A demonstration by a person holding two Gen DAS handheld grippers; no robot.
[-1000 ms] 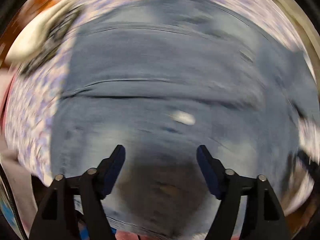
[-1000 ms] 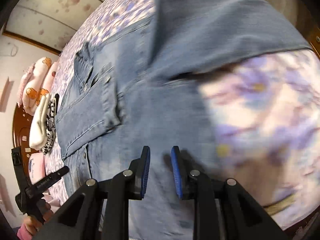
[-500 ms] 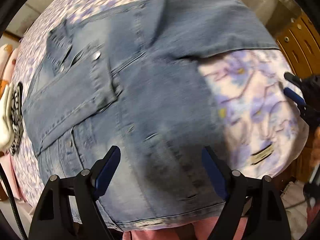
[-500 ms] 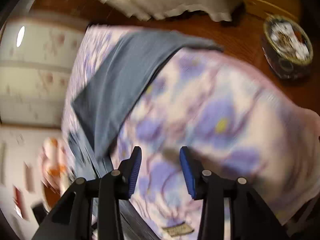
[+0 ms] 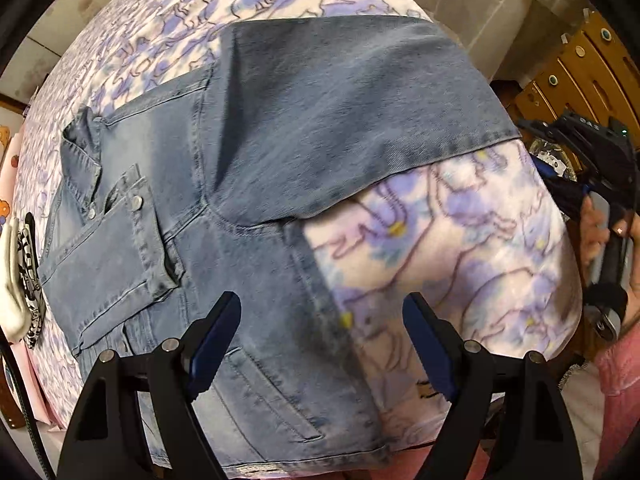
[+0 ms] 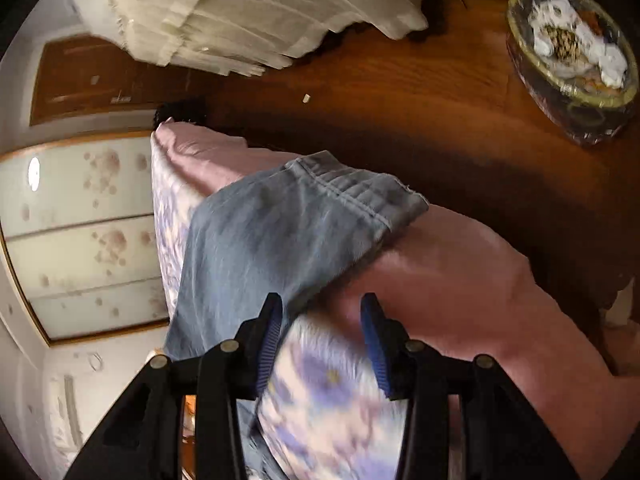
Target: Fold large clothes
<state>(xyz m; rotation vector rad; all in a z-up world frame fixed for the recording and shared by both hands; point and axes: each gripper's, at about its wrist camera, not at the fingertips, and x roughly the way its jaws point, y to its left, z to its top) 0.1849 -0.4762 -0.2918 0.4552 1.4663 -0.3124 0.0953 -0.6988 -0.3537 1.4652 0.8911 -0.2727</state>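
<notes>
A blue denim jacket (image 5: 248, 208) lies flat on the floral bedspread (image 5: 460, 248). One sleeve is folded across its chest. The other sleeve (image 5: 360, 120) stretches to the right, and its cuff (image 6: 352, 196) hangs over the bed's edge. My left gripper (image 5: 320, 304) points down, open, over the jacket's side seam near the hem, with nothing between its fingers. My right gripper (image 6: 322, 300) is partly open above the bed's edge, just beside the sleeve, and grips nothing. In the left wrist view my right gripper (image 5: 538, 146) shows at the far right, held in a hand (image 5: 596, 224).
Pillows (image 5: 16, 280) lie at the bed's left end. The pink side of the bed (image 6: 460, 280) drops to a wooden floor (image 6: 400, 100). A gold-rimmed bin (image 6: 572, 40) stands on that floor, and a pale curtain (image 6: 240, 12) hangs beyond. Wooden drawers (image 5: 580, 60) stand at the right.
The left gripper has swept from over the jacket's body to its right side. The right gripper has left the jacket, rolled, moved out to the sleeve at the bed's edge, and its jaws have widened.
</notes>
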